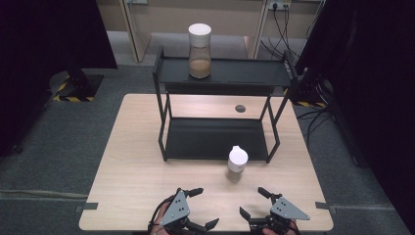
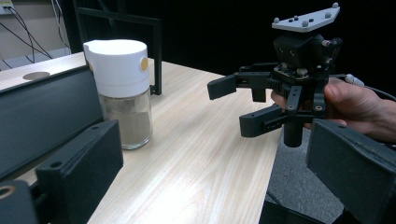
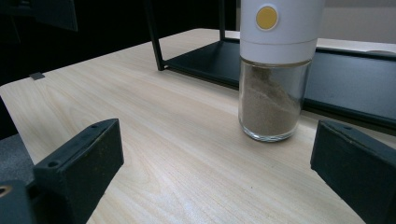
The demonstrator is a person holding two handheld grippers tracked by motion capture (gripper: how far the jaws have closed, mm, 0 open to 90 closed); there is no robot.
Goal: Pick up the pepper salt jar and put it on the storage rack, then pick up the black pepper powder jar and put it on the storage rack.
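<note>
A pale wood desk [image 1: 137, 161] stands on grey carpet [image 1: 58, 142], dark curtains at both sides of the frame. At its centre sits a black two-tier rack [image 1: 220, 73], a tall jar [image 1: 199, 44] of brown powder on its top shelf at upper centre. A small white-capped spice jar [image 1: 237, 164] stands upright on bare desk just before the rack's lower shelf. Along the bottom edge, the left tool [image 1: 205, 208] and right tool [image 1: 253, 202] hover with jaws spread wide, holding nothing, open wood between them and the spice jar.
</note>
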